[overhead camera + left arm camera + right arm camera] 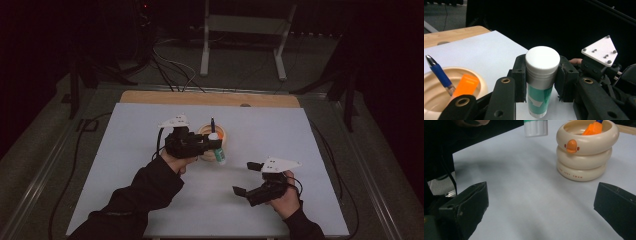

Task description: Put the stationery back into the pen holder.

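Nearest the person, the right gripper [246, 176] rests with jaws spread, bare mat [210, 200] all around it. Beyond, the left gripper [214, 143] pinches the tube [541, 82], lifted just beside the holder [586, 152]. A pen [439, 74] and orange thing [466, 85] stand inside the holder.

Left gripper [212, 145]: raised over table centre, jaws pointing right, pads clamped on a tube.
Left forearm: dark sleeve, enters from bottom left.
Right gripper [247, 177]: low near front right, jaws spread wide, nothing between them.
Right hand [284, 196]: wrapped round gripper body.
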{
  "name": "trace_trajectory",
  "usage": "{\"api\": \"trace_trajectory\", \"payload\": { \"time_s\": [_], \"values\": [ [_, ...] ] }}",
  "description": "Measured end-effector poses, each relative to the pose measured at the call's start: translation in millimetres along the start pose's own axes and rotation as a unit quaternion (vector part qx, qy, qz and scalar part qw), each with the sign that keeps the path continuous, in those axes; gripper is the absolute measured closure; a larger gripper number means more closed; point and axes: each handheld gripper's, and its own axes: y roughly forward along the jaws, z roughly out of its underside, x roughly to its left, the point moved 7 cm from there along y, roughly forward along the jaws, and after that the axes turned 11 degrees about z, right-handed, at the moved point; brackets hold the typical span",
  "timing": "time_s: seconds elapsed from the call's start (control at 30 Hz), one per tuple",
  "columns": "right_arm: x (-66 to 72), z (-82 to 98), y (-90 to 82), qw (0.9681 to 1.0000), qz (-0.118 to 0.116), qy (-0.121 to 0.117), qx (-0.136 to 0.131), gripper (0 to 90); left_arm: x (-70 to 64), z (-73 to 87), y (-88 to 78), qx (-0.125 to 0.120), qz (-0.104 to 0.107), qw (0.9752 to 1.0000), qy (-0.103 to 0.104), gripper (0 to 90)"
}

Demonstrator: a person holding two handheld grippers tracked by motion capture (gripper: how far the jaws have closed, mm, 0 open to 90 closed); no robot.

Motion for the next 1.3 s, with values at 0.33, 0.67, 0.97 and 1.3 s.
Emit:
{"api": "trace_trajectory", "payload": {
  "time_s": [0.33, 0.67, 0.97, 1.3],
  "values": [
    [-0.9, -0.9, -1.0, 1.0000, 0.003, -0.002, -0.004, 0.0, 12.0, -16.5, -10.5, -0.011, -0.018, 0.9998, 0.002, 66.1],
    [-1.4, -2.0, -1.8, 1.0000, 0.004, -0.002, -0.008, 0.0, 21.0, -27.6, -15.7, -0.018, -0.033, 0.9993, 0.008, 66.1],
    [-2.3, -3.0, -3.0, 0.9999, 0.003, 0.002, -0.012, 0.0, 31.8, -33.6, -18.7, -0.028, -0.059, 0.9978, 0.012, 66.1],
    [-2.9, -3.1, -3.2, 0.9999, 0.005, 0.001, -0.013, 0.0, 48.2, -33.4, -21.5, -0.033, -0.083, 0.9959, 0.017, 66.0]
  ]
}}
